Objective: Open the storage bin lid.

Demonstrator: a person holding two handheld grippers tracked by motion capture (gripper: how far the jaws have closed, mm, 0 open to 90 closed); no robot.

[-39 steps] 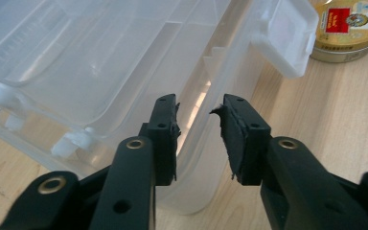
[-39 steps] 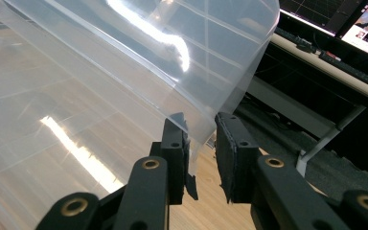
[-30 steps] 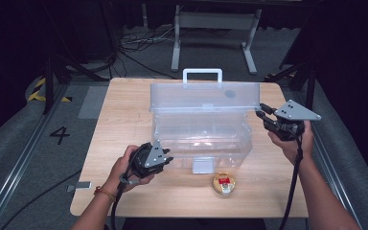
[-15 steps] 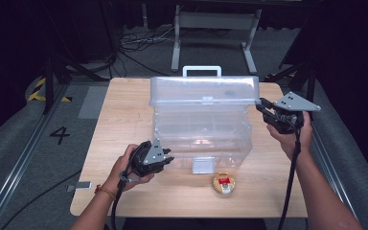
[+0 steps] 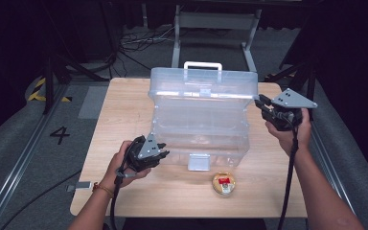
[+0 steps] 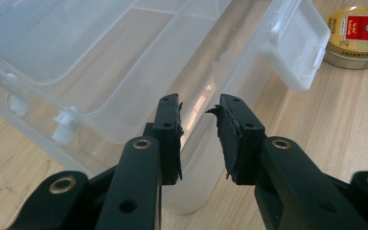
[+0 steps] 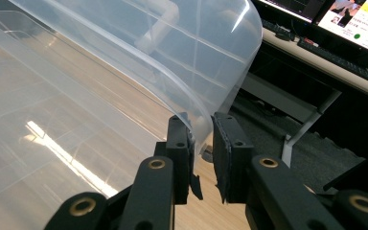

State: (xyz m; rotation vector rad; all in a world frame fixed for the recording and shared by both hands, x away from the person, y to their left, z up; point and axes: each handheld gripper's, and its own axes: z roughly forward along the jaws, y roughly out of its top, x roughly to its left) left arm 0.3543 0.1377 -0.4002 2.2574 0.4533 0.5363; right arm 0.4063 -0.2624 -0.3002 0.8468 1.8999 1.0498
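Note:
A clear plastic box [image 5: 201, 129] stands in the middle of the wooden table [image 5: 124, 105], its lid [image 5: 203, 81] tilted up and a white handle [image 5: 202, 64] at the back. My right gripper [image 5: 261, 103] is at the lid's right edge, shut on it; the right gripper view has the thin clear lid [image 7: 172, 48] running down between the jaws of my right gripper [image 7: 202, 132]. My left gripper [image 5: 163, 149] is at the box's front left corner. In the left gripper view my left gripper [image 6: 199, 115] straddles that rounded corner, pads against it.
A round gold tin [image 5: 224, 183] with a red label lies in front of the box, near the hanging front latch [image 5: 199, 162]; the tin [image 6: 359, 31] also appears beside the latch [image 6: 292, 48]. Dark floor, cables and a metal stand lie beyond the table's far edge.
My right gripper has shifted slightly up and to the left with the lid's edge, tipping the lid a little higher. The left gripper and the tin have stayed put.

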